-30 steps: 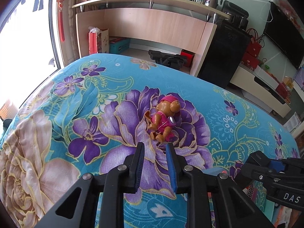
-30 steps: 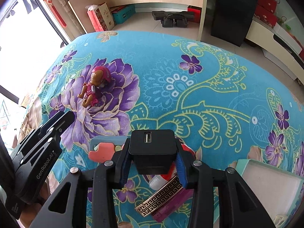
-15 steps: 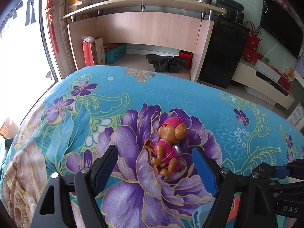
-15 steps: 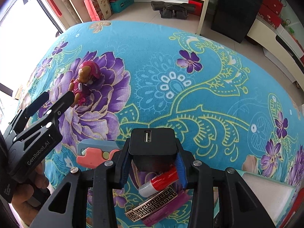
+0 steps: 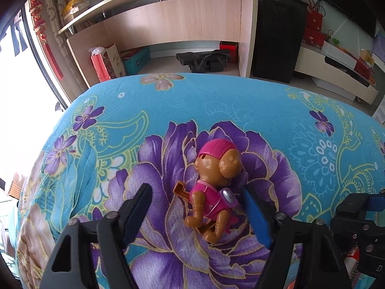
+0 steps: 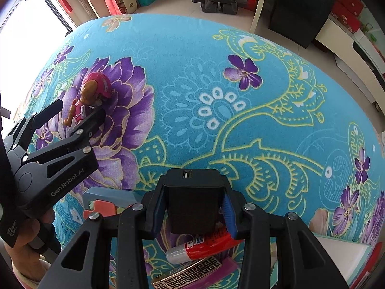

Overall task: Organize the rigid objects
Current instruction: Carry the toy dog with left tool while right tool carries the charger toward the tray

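Observation:
A brown toy dog in pink cap and vest (image 5: pixel 214 187) lies on the blue floral cloth (image 5: pixel 216 101). My left gripper (image 5: pixel 197 209) is open, its fingers on either side of the toy's body, apart from it. The toy (image 6: pixel 92 98) and the left gripper (image 6: pixel 72 113) also show at the left of the right wrist view. My right gripper (image 6: pixel 192 207) is shut on a black USB charger block (image 6: pixel 192 200), held above a red and white tube (image 6: pixel 202 245).
Near the front edge lie a pink puzzle piece on a blue-grey box (image 6: pixel 105 204), a patterned gold and black bar (image 6: pixel 190 274) and a white tray (image 6: pixel 341 257). Beyond the cloth stand a wooden desk (image 5: pixel 182 24) and a black cabinet (image 5: pixel 279 33).
My left gripper opened from nearly shut and moved forward, so its fingers now flank the toy dog. The right gripper kept its hold on the charger and moved a little forward.

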The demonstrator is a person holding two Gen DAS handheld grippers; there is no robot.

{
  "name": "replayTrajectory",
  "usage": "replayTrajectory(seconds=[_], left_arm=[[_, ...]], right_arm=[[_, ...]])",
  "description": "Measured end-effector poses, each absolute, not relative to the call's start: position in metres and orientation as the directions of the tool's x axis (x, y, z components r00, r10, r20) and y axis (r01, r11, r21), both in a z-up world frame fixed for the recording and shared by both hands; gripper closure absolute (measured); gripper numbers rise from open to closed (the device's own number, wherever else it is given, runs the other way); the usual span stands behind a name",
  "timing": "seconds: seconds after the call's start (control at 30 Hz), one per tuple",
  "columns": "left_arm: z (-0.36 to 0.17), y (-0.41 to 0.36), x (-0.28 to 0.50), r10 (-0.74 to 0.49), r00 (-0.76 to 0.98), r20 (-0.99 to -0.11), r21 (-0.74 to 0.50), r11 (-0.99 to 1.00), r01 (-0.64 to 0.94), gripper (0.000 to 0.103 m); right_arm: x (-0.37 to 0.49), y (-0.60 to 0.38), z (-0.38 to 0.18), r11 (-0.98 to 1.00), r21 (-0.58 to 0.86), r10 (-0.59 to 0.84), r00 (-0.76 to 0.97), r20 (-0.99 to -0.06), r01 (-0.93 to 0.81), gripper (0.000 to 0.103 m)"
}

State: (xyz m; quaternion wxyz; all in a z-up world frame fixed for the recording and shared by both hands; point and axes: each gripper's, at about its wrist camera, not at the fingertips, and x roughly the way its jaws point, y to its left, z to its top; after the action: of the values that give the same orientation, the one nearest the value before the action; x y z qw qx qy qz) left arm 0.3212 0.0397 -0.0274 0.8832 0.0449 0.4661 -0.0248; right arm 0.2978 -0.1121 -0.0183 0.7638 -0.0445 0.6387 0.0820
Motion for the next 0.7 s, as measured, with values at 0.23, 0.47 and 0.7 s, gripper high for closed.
replayTrajectory(seconds=[0.23,0.47,0.7], left_arm=[[-0.016,0.036,0.307,-0.011,0.568,-0.823,0.051,0.994,0.093,0.053],[0.027,0.025,0.269,-0.037,0.617,-0.786,0.035,0.994,0.104,0.053],[0.069,-0.027,0.220,-0.131,0.645,-0.753,0.008,0.978,0.207,0.053]], right_arm=[[0.286,-0.115,-0.010,0.985,0.046,0.077,0.181,-0.981,-0.168,0.061],[0.265,-0.129,0.024,0.988,0.057,0.089,0.223,-0.971,-0.147,0.061],[0.230,-0.164,0.068,0.994,0.031,0.059,0.268,-0.962,-0.107,0.061]])
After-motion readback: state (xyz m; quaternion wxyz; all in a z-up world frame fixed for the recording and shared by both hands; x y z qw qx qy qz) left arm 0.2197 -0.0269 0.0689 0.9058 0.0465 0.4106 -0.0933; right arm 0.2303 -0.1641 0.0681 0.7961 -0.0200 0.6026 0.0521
